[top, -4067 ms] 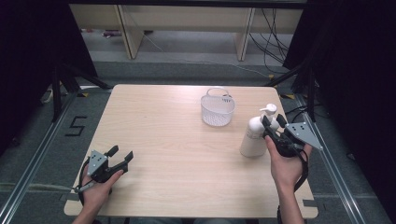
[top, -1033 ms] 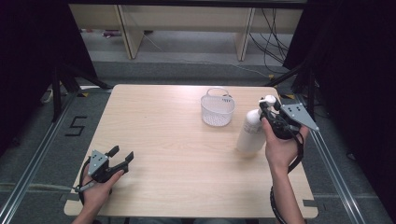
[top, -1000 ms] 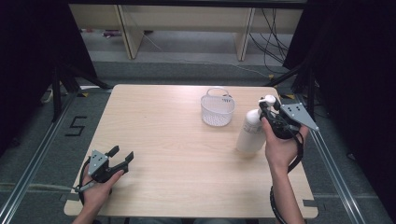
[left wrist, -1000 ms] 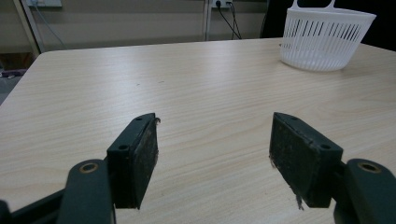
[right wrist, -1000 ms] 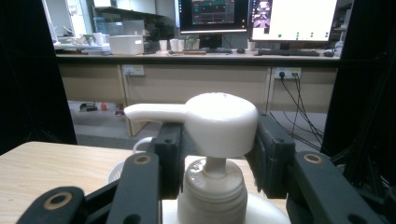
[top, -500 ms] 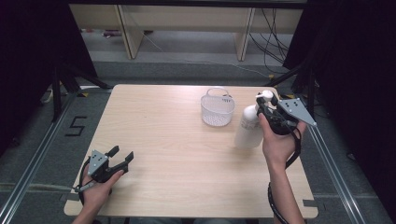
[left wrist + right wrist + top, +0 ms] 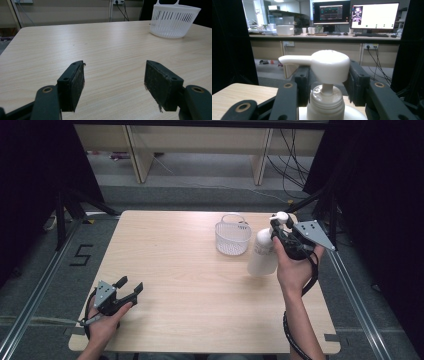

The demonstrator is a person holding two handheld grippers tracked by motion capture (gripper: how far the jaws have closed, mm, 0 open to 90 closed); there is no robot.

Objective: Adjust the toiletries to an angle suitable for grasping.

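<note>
Since earlier frame: right gripper [image 7: 281,236] carried white pump bottle [image 7: 263,251] off table toward white basket [image 7: 233,238].
High view: bottle tilted, lifted just right of basket, likely for dropping in.
Left gripper view: left gripper [image 7: 113,86] jaws wide apart, empty, idle on table [image 7: 105,50].
Right gripper view: jaws clamped on bottle neck under pump head [image 7: 324,65]; grip hidden from above.

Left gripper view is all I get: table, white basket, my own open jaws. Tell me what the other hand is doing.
Observer: The right gripper is shut on a white pump bottle, near its top.
Operator: Say exactly where it grips.
Observer: The jaws flank the neck under the pump head.
Operator: Place the bottle against the basket.
Observer: In the high view it hangs tilted just right of the basket, apart from it.
</note>
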